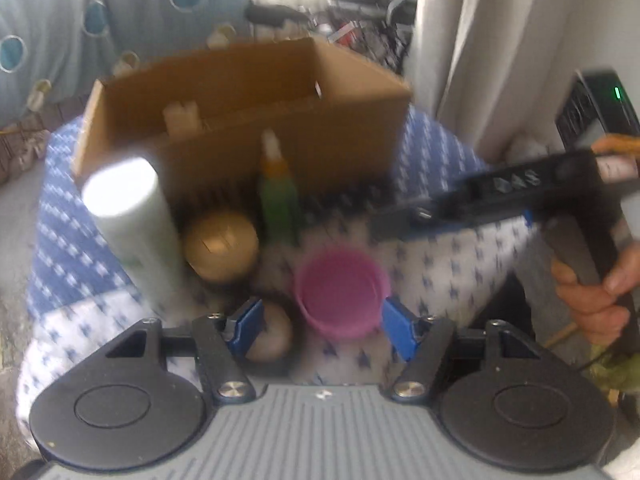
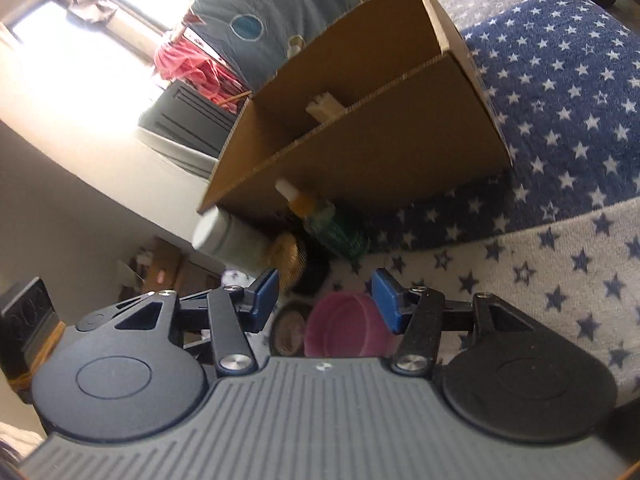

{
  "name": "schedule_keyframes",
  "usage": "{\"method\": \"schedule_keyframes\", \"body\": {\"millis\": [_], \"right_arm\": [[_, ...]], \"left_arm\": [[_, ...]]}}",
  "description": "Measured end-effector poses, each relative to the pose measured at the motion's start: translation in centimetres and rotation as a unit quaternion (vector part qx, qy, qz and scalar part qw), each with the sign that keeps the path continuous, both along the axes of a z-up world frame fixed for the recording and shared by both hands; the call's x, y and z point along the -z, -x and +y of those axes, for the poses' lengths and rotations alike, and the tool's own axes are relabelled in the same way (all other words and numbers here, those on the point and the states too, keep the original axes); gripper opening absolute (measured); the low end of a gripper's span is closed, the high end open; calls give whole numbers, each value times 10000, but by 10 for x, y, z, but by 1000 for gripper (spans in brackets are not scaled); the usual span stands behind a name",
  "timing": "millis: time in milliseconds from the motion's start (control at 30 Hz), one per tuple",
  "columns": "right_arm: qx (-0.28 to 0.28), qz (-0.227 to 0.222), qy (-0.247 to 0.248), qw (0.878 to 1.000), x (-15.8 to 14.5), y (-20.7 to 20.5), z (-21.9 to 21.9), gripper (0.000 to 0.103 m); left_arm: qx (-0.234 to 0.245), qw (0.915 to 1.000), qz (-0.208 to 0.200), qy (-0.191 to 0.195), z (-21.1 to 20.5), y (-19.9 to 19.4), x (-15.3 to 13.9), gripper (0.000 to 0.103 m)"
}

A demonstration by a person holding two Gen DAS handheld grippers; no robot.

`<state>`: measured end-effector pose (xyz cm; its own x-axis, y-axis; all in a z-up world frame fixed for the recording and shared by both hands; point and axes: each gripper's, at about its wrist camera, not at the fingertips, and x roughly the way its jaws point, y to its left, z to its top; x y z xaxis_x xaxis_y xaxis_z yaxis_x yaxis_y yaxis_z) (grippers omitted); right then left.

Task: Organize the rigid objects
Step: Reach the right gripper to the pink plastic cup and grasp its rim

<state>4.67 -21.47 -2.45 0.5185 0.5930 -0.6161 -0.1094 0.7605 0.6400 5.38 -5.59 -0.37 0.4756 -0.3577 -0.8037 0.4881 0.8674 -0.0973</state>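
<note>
Fingers (image 1: 248, 326) of the left gripper (image 1: 320, 328), blue-padded on black arms, are standing partly apart with nothing pressed between them; the pads are touching nothing. In the left wrist view a round pink plastic cup (image 1: 342, 294) is sitting open-mouthed just ahead of the gap, toward one o'clock from its middle, and a rounded tan object (image 1: 272, 334) is lying partly behind the left pad at eleven o'clock of the cup; what it is I cannot tell. Everything is resting on a blue and white star-patterned blanket (image 1: 448, 276).

Farther on, at ten o'clock from the cup, a gold-coloured round lid or jar (image 1: 220, 246) is sitting beside a tall pale green cylinder with a white cap (image 1: 132, 220), which is leaning toward the camera. A green bottle with an orange collar and white nozzle (image 1: 278, 196) is standing at twelve o'clock, just in front of an open brown cardboard box (image 1: 248, 120). A pale wooden block (image 1: 182, 118) is sitting inside the box.

At three o'clock a person's hand (image 1: 600, 296) is gripping the black handle of the right gripper (image 2: 326, 300). In its own view the blue pads are standing partly apart, empty, with the pink cup just below the gap.
</note>
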Motion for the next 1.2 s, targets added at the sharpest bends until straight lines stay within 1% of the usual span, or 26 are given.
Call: {"method": "schedule_keyframes", "body": {"millis": [33,100,167,233,267,300,367,433,500,533,633,767,833,900,1000,1067,1200], "right_arm": [[-32,7,118,9999,5,2,6,51],[-127,-13,317,9994,13,4,16,51],[-189,-36,555,9983,20,5,25,51],[-243,-2,714,9972,26,2,29,47],[-266,25,754,9968,28,-1,30,43],[-297,52,773,9965,32,-2,33,37],[-301,104,824,9961,37,-3,34,31],[-280,62,879,9957,39,-3,35,25],[-228,64,795,9966,40,-3,32,21],[-193,82,730,9971,41,-2,30,17],[-92,122,623,9979,42,0,22,16],[55,137,630,9979,40,5,14,16],[159,106,680,9975,37,9,9,16],[248,84,694,9972,36,12,5,16],[307,139,623,9975,41,12,-1,16],[309,192,576,9977,45,12,-2,17],[317,143,543,9979,47,12,-2,18]], "left_arm": [[70,9999,94,-40,-3,3,7,61],[138,9997,173,-80,-8,5,17,60],[147,9996,162,-158,-14,7,23,56],[159,9994,137,-258,-19,7,28,55],[159,9993,139,-304,-21,7,28,53],[172,9992,136,-336,-22,9,29,53],[157,9990,169,-384,-27,7,32,53],[126,9989,203,-408,-33,5,34,53],[100,9990,186,-406,-35,4,35,54],[113,9991,186,-352,-34,3,34,54],[188,9994,202,-196,-35,2,31,54],[365,9992,50,-165,-44,4,29,54],[454,9988,41,-156,-49,3,30,54],[512,9985,67,-192,-53,1,33,54],[585,9978,-17,-305,-55,1,34,54],[631,9974,-14,-347,-56,-1,33,58],[619,9969,31,-476,-58,-8,38,60]]}}
